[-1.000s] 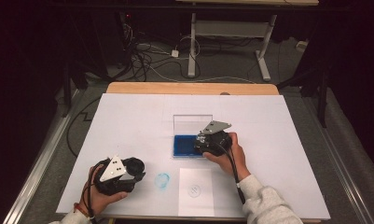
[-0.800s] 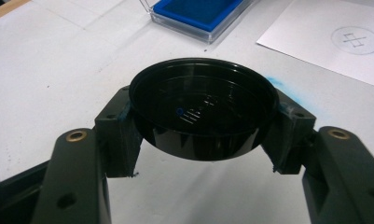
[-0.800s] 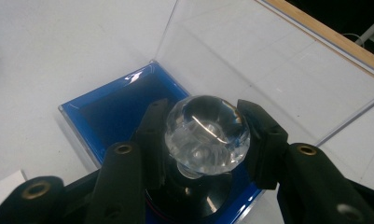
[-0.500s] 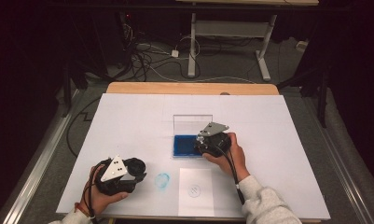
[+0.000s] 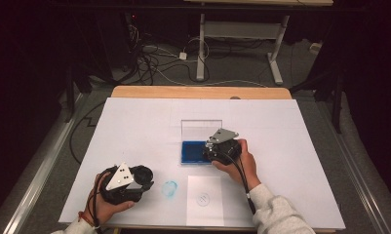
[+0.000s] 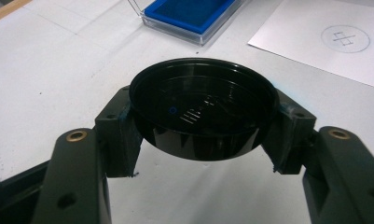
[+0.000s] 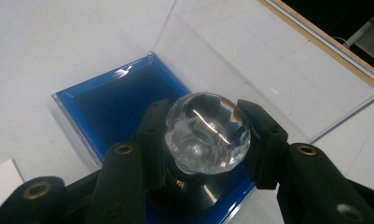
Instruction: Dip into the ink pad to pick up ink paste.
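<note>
A white tabletop (image 5: 134,126) with a wooden far edge stands in a dark room; beyond it, tangled cables (image 5: 159,58) litter the grey floor (image 5: 242,68) beneath a white-legged desk (image 5: 276,53).

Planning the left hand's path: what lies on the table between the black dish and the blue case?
Only bare white table between black dish and blue case, in the left gripper view.

1. two grippers: left gripper (image 5: 146,183) and right gripper (image 5: 210,148).
2. one black round dish (image 6: 201,109).
3. one clear faceted knob (image 7: 207,132).
4. one blue-lined clear case (image 5: 190,152).
5. one marked paper sheet (image 5: 205,200).
6. one faint blue ring mark (image 5: 169,188) on the white table cover (image 5: 134,126).
</note>
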### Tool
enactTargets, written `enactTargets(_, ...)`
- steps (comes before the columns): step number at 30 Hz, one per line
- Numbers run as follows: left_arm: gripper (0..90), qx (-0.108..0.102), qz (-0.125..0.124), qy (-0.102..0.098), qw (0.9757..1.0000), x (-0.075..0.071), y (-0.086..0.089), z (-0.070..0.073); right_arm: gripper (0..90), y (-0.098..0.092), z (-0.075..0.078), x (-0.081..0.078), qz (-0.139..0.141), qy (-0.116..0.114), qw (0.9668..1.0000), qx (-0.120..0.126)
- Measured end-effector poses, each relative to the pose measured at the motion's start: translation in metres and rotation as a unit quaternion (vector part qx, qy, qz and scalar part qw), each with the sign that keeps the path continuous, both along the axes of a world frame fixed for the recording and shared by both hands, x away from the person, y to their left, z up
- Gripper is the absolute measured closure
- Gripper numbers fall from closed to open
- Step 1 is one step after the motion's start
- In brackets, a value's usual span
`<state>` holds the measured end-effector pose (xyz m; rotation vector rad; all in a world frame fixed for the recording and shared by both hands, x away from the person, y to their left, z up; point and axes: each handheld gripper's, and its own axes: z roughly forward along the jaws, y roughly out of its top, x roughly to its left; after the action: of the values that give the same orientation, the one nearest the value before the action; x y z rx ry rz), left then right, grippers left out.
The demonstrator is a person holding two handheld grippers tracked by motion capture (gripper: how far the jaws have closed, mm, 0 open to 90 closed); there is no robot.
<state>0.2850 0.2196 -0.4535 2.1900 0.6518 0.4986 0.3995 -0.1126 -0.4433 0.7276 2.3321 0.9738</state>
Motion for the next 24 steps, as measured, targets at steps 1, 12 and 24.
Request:
enactTargets(1, 37.0, 0.000, 0.000, 0.000, 1.0000, 0.000, 0.000, 0.000, 57.4, -0.001, 0.000, 0.001, 0.000, 0.001, 1.0000, 0.005)
enactTargets(12, 37.0, -0.004, 0.004, -0.003, 1.0000, -0.002, 0.004, 0.001, 57.5, 0.000, -0.001, -0.002, -0.002, -0.013, 0.9999, -0.006)
enactTargets(24, 37.0, -0.003, 0.003, -0.003, 1.0000, -0.002, 0.005, 0.001, 57.5, -0.009, 0.003, 0.003, 0.001, 0.013, 0.9997, 0.021)
